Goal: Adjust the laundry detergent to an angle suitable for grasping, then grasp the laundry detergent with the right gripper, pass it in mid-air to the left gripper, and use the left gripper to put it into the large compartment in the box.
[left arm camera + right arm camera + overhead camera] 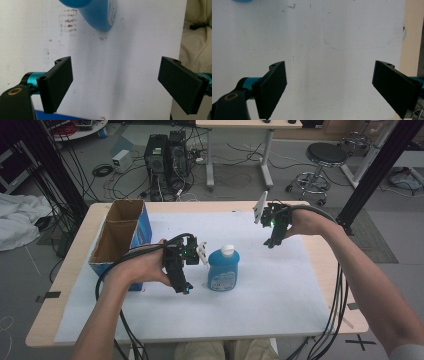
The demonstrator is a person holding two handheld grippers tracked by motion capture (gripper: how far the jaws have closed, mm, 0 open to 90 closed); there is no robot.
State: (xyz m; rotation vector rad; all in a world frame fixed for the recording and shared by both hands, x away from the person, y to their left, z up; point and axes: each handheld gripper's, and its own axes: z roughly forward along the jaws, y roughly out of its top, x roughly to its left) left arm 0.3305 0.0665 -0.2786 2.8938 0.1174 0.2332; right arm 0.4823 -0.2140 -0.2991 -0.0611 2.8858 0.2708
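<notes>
At the nine o'clock edge of the white sheet (pixel 280 285) an open cardboard box (pixel 120 232) is seen; the left gripper (pixel 181 285) is held with jaws wide apart and empty; just beside it a blue bottle (pixel 223 269) with a white cap stands upright, long axis vertical; at two o'clock the right gripper (pixel 272 242) is held parted, empty.

Open cardboard box (pixel 121 233) (blue-sided), computer towers (pixel 166 161), black stool (pixel 325 156) behind.
</notes>
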